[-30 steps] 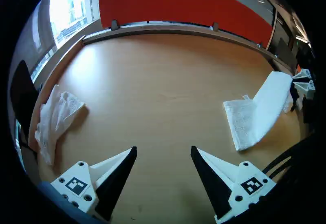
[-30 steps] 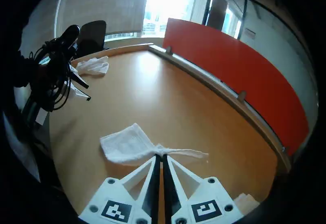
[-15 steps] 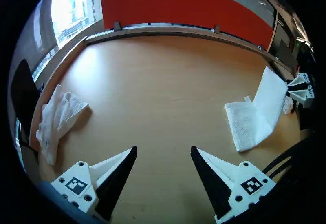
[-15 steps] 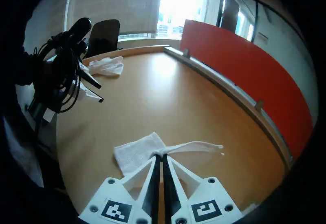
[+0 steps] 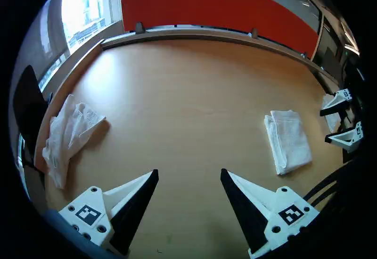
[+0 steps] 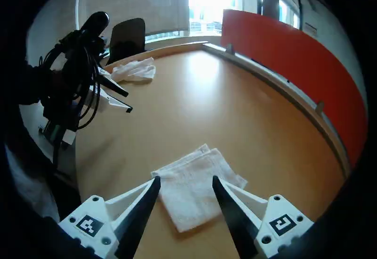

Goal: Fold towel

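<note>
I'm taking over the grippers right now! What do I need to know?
Left gripper: open, empty, over the bare wooden table.
Right gripper: open, empty, right at the folded white towel.
Done: that towel lies folded flat on the table.
Left: the crumpled white cloth by the table's edge looks unfolded; it is probably next.

Wooden table (image 5: 188, 94), red partition (image 5: 212, 2), black chair (image 6: 125, 35)
</note>
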A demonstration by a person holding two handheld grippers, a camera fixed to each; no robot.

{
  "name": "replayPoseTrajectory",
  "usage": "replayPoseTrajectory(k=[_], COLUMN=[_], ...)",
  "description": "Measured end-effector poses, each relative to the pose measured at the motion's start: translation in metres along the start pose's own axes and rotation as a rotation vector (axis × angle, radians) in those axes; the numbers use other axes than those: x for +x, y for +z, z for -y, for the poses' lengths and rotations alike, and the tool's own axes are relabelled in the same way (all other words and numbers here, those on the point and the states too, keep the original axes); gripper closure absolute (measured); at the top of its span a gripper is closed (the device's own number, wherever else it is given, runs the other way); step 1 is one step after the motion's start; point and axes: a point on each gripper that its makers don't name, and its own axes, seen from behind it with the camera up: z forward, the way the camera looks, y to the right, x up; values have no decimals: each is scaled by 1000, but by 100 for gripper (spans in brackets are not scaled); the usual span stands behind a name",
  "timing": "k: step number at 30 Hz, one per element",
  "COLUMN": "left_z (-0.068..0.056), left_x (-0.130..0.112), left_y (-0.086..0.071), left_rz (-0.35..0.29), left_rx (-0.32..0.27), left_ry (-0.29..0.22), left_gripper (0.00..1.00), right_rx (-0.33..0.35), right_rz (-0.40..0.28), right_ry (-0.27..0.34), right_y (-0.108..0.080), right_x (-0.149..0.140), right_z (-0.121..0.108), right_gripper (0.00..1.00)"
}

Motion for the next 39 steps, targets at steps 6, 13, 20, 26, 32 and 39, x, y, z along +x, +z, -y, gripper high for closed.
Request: replayPoseTrajectory(k=[6,13,20,26,32,39], left_z=[3,1,-1,0,2,1], left_x=[-1,1,1,1,0,0], left_y=[1,2,3,3,2,2], left_rz=[3,3,4,5,5,6], left_rx=[3,-1,-3,-1,2,1], left_ry=[-4,-1,1,0,2,4], left_gripper=[2,2,2,2,2,2], right_rx=[-16,-20,-27,-32,-39,-51], right_rz=[7,28,49,80,116,153], right_ry=[18,16,26,36,43,62], right_y=[-3,-4,-3,1,5,6], right_x=[-8,-20,-34,-53,-75,-99], right_z=[-6,-7,-7,-4,-2,-2], right_gripper=[15,15,15,15,15,15])
